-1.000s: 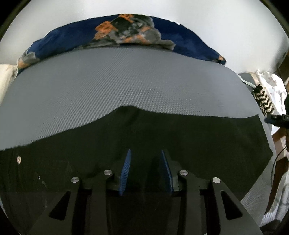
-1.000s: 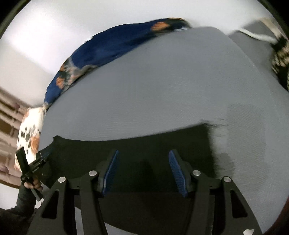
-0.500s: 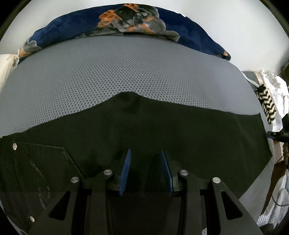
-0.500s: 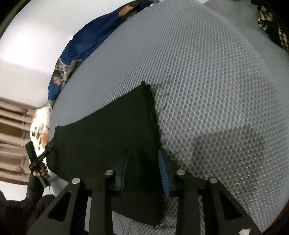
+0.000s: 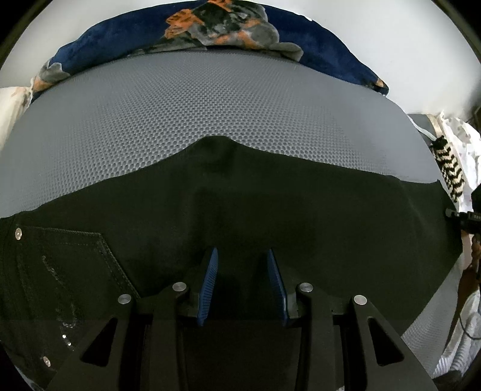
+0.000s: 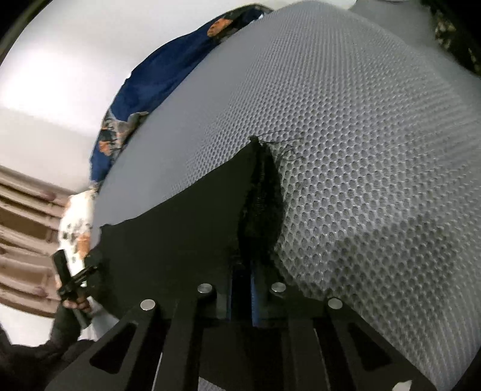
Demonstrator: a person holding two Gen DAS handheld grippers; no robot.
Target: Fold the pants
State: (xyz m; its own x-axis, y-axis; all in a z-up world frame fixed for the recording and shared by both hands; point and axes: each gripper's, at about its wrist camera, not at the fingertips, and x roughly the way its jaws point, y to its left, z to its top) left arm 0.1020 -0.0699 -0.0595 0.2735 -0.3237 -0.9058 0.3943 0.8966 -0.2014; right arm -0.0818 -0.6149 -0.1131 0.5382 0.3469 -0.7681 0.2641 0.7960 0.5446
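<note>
Black pants (image 5: 270,210) lie spread on a grey honeycomb-textured mattress (image 5: 210,105), with a back pocket (image 5: 69,261) at the lower left. My left gripper (image 5: 242,258) hovers over the pants with its blue pads apart, holding nothing. In the right wrist view the pants (image 6: 180,234) stretch left from a frayed leg hem (image 6: 263,195). My right gripper (image 6: 243,288) is shut on that hem end, the cloth pinched between its fingers. The other gripper also shows at the far left (image 6: 75,279).
A dark blue blanket with orange and grey print (image 5: 210,27) lies bunched along the mattress's far edge. A black-and-white patterned cloth (image 5: 451,168) and white fabric sit at the right. A white wall is behind. Brown curtains (image 6: 21,240) hang at the left.
My right gripper came down onto the leg hem and closed on it. My left gripper moved slightly nearer over the pants, showing the pocket, and stayed open.
</note>
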